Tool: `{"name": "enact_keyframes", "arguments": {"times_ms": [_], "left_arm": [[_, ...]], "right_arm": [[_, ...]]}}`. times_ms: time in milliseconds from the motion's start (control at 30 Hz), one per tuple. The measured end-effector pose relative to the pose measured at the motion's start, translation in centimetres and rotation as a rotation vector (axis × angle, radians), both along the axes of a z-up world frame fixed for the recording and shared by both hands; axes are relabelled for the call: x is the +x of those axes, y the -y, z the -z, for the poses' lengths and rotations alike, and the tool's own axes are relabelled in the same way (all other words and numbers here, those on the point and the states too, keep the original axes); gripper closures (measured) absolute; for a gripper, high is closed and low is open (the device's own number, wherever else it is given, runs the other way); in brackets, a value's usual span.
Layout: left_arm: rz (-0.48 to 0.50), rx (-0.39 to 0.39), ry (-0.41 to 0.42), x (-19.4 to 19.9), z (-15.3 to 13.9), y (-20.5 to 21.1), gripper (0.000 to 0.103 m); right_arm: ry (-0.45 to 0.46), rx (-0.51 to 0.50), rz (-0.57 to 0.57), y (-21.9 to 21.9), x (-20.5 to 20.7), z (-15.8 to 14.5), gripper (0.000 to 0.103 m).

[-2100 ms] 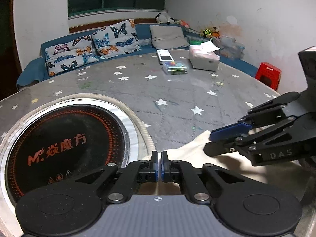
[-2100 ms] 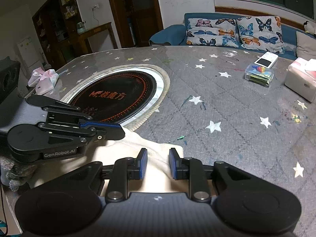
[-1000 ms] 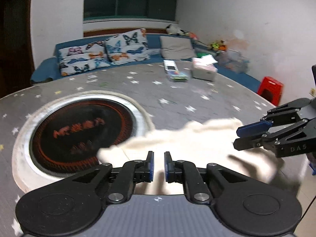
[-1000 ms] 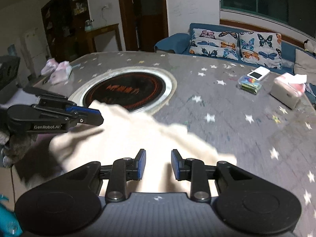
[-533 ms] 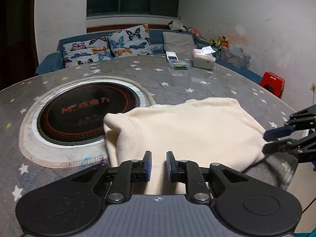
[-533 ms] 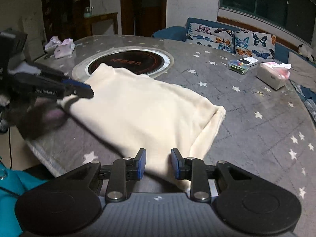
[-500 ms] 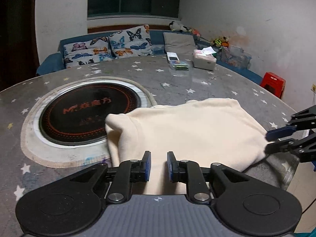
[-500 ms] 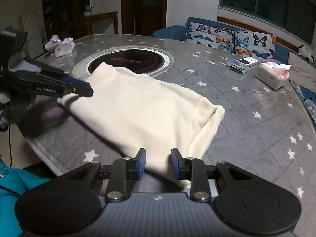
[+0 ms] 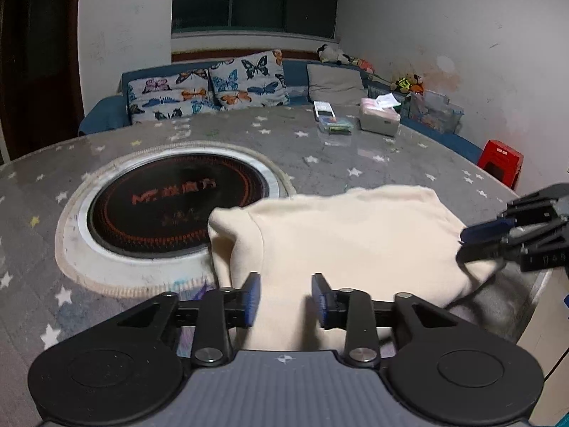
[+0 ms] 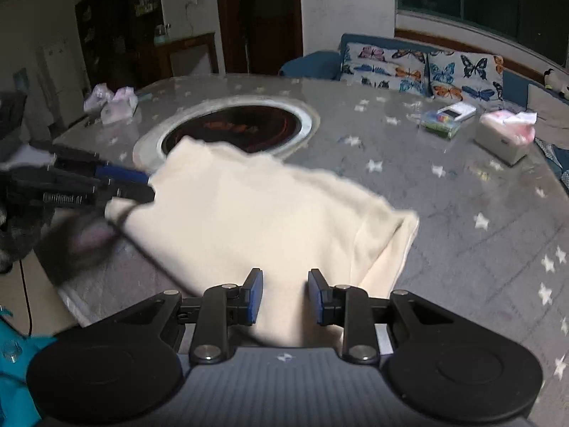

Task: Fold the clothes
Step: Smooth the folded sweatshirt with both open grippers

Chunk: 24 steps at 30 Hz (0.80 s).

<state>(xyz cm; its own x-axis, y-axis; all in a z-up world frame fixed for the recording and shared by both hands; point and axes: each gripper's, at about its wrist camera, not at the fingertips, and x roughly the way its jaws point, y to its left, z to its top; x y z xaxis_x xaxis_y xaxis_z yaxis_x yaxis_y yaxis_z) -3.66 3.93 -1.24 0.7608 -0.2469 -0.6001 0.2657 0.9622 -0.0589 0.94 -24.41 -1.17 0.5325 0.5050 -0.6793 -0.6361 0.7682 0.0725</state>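
The left tool (image 9: 285,299) hangs with its blue pads parted fairly wide and nothing between them, low over the near edge of the cream garment (image 9: 348,235). The right tool (image 10: 284,295) is likewise parted and holding nothing; in the left view it shows at about 3 o'clock, its tips just beside the garment's right-hand edge.

The garment lies spread on the grey star-patterned desk (image 9: 320,163), at the near rim, with its far left corner lapping onto the round black hob plate (image 9: 174,203) set in the desk at about 10 o'clock. One side edge looks doubled over on itself, and the near hem droops past the desk's rim.

By my reading the garment has been laid out flat and released, so the step in hand is the start of a fold. The next move calls for each tool to close on a corner or hem and carry it across in step, keeping the cloth taut so it does not bunch.

At about 1 o'clock on the far desk stand a white tissue box (image 9: 378,121) with pink tissue showing at its top, and a small clear box (image 9: 334,126) holding coloured items too small to name.
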Motion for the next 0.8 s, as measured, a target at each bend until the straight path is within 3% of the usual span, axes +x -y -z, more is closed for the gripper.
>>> {"name": "enact_keyframes", "arguments": {"times_ms": [367, 567, 800], "left_arm": [[0.01, -0.047, -0.006, 4.8, -0.3, 1.5, 0.062], [-0.08, -0.04, -0.071, 7.2, 1.3, 0.3, 0.062], [-0.086, -0.043, -0.076, 7.5, 1.4, 0.4, 0.058]], "right_arm": [[-0.006, 0.044, 0.105, -1.6, 6.5, 1.0, 0.075], [-0.027, 0.045, 0.138, -1.7, 7.2, 2.0, 0.075], [-0.024, 0.061, 0.14, -2.1, 7.6, 2.0, 0.072]]}}
